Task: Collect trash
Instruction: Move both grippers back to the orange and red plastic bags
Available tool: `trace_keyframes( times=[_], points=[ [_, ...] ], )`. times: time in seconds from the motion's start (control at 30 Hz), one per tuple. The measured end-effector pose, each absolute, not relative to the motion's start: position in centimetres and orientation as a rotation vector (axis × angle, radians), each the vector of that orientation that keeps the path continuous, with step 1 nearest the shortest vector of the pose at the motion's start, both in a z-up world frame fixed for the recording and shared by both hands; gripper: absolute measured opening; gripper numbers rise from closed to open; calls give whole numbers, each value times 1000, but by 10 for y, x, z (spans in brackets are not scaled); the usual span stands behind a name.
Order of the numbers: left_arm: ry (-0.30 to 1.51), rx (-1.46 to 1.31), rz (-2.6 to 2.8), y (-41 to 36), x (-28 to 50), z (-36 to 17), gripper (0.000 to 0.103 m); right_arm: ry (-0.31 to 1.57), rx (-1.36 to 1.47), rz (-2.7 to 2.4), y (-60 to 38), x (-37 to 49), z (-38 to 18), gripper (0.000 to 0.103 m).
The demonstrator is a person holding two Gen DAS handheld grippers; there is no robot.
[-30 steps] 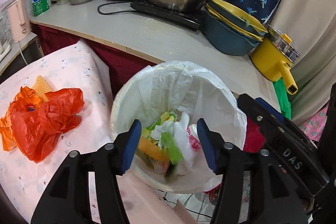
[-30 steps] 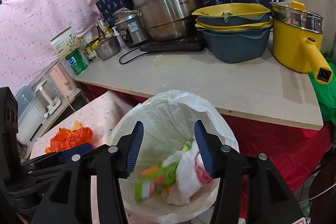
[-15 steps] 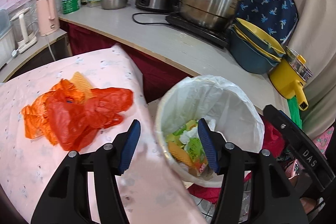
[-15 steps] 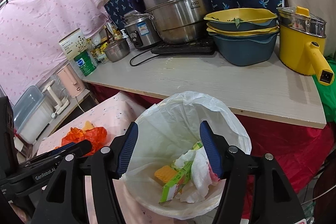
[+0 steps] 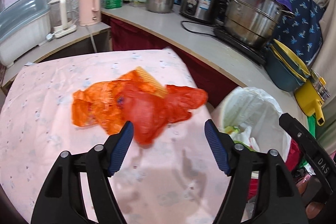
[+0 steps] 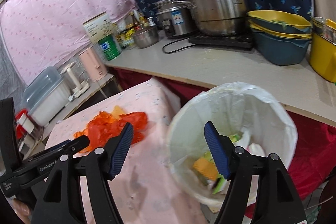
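Observation:
A crumpled orange plastic bag lies on the pink-clothed table, with a ridged yellow scrap partly under its far side. My left gripper is open and empty, just above and short of the bag. The white-lined trash bin stands off the table's right edge and holds wrappers and tissue. My right gripper is open and empty, over the bin's left rim. The bag also shows in the right wrist view, and the bin in the left wrist view.
A grey counter runs behind with a big steel pot, rice cooker, stacked blue and yellow basins and a yellow pot. A pink kettle and plastic box stand at left.
My left gripper has swung left from over the bin to the orange bag on the table. My right gripper has shifted left to the bin's left rim. Both stayed open.

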State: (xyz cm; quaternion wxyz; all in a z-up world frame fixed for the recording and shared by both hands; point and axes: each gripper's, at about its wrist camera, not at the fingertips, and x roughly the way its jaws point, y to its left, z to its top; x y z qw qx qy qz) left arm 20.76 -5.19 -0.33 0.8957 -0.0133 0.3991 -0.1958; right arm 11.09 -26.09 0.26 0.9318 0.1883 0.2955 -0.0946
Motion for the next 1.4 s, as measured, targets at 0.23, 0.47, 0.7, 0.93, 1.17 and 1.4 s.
trace_keyframes(
  times=[0.23, 0.47, 0.7, 0.93, 1.17, 1.4],
  points=[
    [847, -27, -336, -4, 231, -15, 69, 663, 346, -96, -205, 149, -11, 69],
    [872, -40, -280, 38, 249, -33, 69, 739, 351, -38, -162, 196, -35, 70],
    [913, -73, -250, 64, 274, -52, 79, 771, 304, -28, -130, 235, -52, 75],
    [915, -93, -270, 62, 291, -58, 81, 797, 233, -81, -120, 256, -74, 75],
    [924, -87, -337, 40, 303, -64, 81, 785, 215, -69, -128, 252, -79, 44],
    [925, -75, -411, 9, 309, -63, 80, 762, 295, -69, -155, 236, -74, 31]
  ],
)
